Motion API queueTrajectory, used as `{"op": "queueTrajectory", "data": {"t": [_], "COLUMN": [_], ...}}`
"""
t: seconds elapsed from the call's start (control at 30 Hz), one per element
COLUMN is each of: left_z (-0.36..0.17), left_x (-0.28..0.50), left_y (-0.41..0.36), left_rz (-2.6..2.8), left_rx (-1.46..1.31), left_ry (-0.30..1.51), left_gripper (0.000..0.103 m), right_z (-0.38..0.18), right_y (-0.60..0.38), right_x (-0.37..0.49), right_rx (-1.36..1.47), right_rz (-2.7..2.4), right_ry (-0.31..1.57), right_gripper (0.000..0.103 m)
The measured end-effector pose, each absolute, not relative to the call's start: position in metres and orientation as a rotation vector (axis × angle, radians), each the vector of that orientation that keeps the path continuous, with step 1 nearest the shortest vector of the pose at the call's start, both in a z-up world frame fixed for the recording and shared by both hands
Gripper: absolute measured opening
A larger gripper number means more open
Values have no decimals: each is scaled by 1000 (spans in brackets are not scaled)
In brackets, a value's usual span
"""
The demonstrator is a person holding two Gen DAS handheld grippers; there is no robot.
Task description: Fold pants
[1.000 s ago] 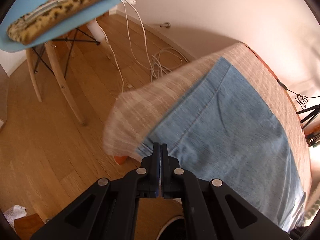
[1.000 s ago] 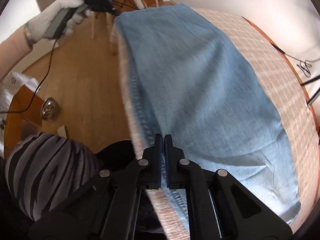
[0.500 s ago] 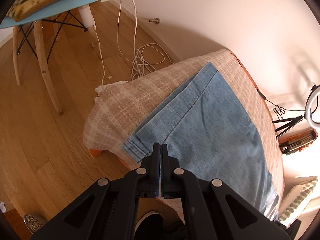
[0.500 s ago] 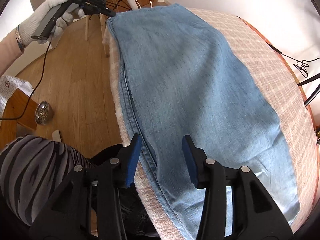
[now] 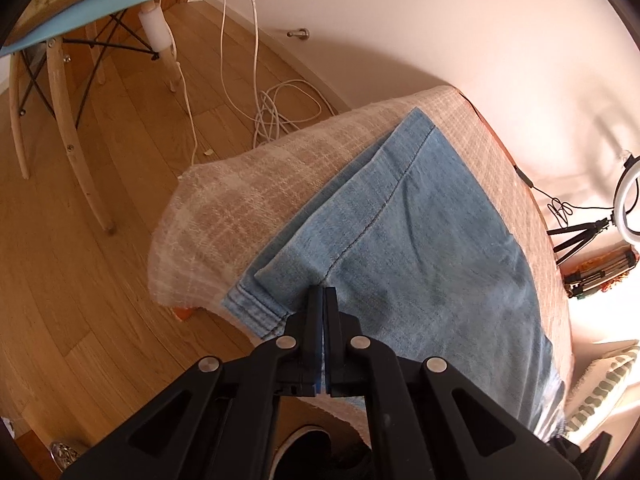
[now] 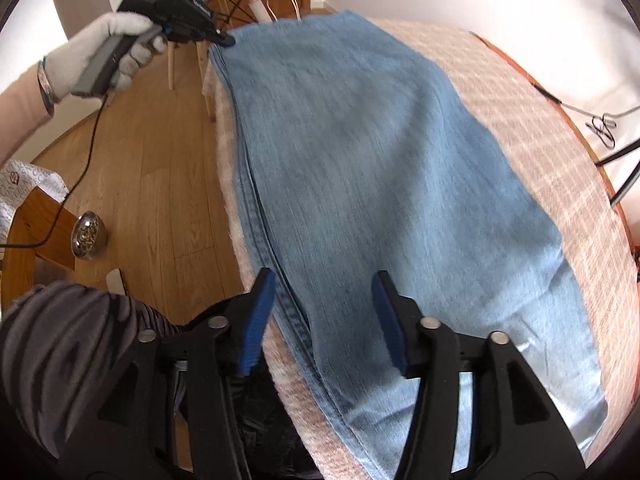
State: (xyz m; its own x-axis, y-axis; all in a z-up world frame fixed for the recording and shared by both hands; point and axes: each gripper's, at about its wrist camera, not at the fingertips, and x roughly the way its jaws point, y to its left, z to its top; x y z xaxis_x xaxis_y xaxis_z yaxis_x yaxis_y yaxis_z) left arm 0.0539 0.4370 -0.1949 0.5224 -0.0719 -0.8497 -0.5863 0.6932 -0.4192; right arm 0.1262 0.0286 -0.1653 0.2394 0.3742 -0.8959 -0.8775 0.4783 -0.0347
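Note:
Light blue denim pants (image 6: 380,168) lie flat along a beige checked blanket (image 6: 532,132), the legs stacked one on the other. My left gripper (image 5: 320,294) is shut on the hem end of the pants (image 5: 400,240) at the near corner; it also shows in the right wrist view (image 6: 224,40), held by a gloved hand at the far end. My right gripper (image 6: 322,312) is open, its blue-padded fingers (image 6: 258,320) spread over the near side seam, holding nothing.
The blanket (image 5: 224,200) covers a surface with an orange edge. A blue chair (image 5: 60,28) with wooden legs and white cables (image 5: 280,108) are on the wood floor. A ring light on a tripod (image 5: 624,208) stands by the wall. A metal bowl (image 6: 88,236) sits on the floor.
My right gripper has let go of the pants' side seam and opened wide. My left gripper has stayed shut on the hem and lifted back a little.

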Motion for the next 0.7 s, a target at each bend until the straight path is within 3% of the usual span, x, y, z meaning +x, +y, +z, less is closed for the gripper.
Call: {"op": "queueTrajectory", "data": {"t": [0.5,0.7], "left_z": [-186,-187], "left_x": [39,25], "left_y": [441,441], "left_rz": [471,276], "left_rx": [-679,-785], "left_ry": [962,913], "left_gripper": [0,0], "right_z": [-154,-160], "right_y": [117,143], "right_x": [162,163], "right_rx": [-592,-600], "right_rz": [1060,1071], "right_ry": [949,950], "right_gripper": [59,59]}}
